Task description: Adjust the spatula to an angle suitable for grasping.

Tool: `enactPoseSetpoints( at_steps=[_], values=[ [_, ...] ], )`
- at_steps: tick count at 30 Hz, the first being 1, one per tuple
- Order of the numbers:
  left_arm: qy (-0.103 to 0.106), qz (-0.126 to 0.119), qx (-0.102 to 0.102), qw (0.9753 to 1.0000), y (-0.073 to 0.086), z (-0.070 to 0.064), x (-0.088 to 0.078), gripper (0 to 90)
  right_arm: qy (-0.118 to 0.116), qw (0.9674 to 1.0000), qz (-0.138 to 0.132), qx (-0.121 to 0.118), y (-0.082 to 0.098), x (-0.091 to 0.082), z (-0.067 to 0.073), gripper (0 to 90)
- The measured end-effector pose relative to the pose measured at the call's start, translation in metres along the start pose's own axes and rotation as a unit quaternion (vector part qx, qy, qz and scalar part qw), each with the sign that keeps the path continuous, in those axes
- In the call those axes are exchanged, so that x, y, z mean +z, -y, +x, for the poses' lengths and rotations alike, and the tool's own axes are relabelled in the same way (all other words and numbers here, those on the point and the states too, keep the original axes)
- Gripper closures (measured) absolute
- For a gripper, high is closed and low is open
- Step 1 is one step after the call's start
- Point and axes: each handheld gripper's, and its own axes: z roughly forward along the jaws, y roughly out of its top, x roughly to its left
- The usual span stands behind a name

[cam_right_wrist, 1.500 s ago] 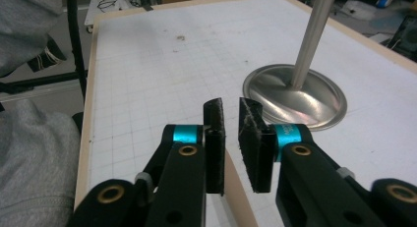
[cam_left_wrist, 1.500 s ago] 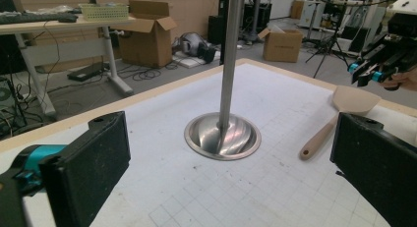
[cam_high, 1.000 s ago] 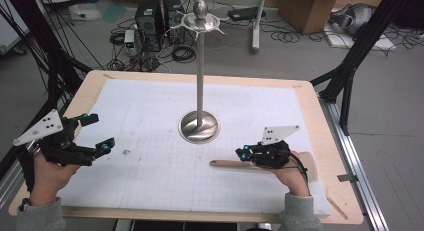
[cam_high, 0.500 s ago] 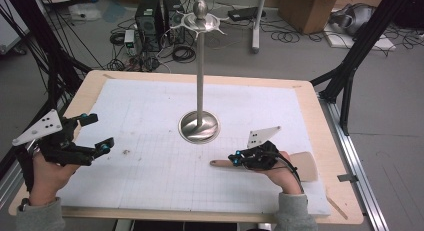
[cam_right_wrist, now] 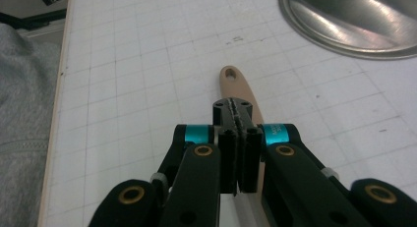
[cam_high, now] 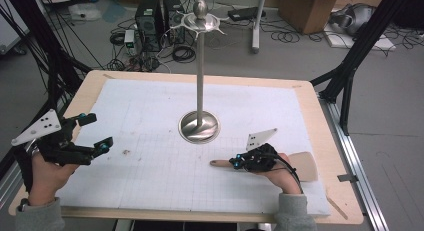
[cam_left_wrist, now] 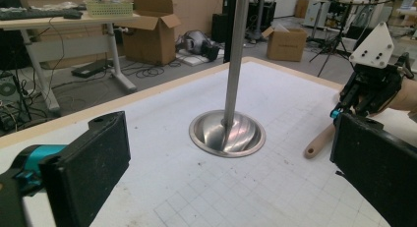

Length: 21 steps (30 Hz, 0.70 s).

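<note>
My right tongs point(cam_high: 239, 161) are pressed together, resting over the handle of the one wooden spatula point(cam_high: 300, 165), which lies flat on the counter point(cam_high: 150, 111) near its right edge; I cannot confirm they pinch it. My left tongs point(cam_high: 95, 136) hang spread and empty, well apart at the left, presumably on standby. One steel stand point(cam_high: 199, 127) sits mid-counter, likely a hanging post.

Grey floor point(cam_high: 400, 116) strewn with cables point(cam_high: 285, 36), cardboard boxes point(cam_high: 305, 8), perhaps a desk point(cam_left_wrist: 54, 20).

Right gripper point(cam_high: 239, 161) lowered onto the wooden spatula point(cam_high: 300, 165), jaws closed, hand nearer the table's front edge
</note>
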Motion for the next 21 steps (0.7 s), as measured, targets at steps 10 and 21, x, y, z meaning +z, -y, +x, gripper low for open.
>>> enactPoseSetpoints(
  at_steps=[10,21],
  values=[
    [-0.001,-0.002,0.000,1.0000,0.000,0.001,-0.001,2.1,-0.012,0.9994,0.033,-0.006,0.001,0.011,-0.001,90.0],
    [-0.001,0.003,0.000,1.0000,0.001,0.001,0.000,2.0,-0.006,0.9992,0.039,-0.006,0.003,0.014,-0.002,90.0]
  ],
)
